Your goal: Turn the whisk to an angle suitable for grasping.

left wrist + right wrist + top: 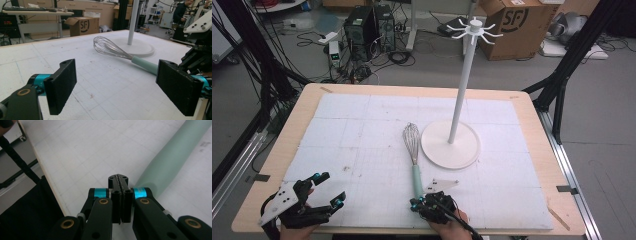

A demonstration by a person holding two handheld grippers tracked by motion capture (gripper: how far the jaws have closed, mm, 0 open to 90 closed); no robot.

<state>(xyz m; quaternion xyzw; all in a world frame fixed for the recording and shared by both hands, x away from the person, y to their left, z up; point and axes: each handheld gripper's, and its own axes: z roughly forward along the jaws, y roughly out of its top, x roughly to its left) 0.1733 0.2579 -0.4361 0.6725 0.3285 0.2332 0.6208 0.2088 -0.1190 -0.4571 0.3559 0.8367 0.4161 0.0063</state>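
Work in hand: picking up the whisk (413, 152), judged from where the right gripper (422, 202) sits.
Whisk, place: lies flat on the white mat (362, 130) of the desk (307, 100), centre of the high view, just left of the round base of the white hook stand (451, 144).
Whisk, long axis: runs bottom to top in the high view; wire head toward the top of the frame, mint-green handle (417, 181) pointing down toward the person's edge.
Right gripper: at lower centre of the high view, right at the handle's near end. Jaws together, pads pressed flat on one another, nothing between them (right gripper view).
Key relation: in the right gripper view the handle (172, 157) lies to the upper right of the shut jaw tips, beside them and not between them; whether it touches the gripper's side cannot be told.
Left gripper (324, 192): lower left of the high view, well apart from the whisk. Jaws wide apart, empty.
Nearer hand: the right, clearly.
Next move, judgement: the right jaws need to part and shift sideways to straddle the handle across its long axis.
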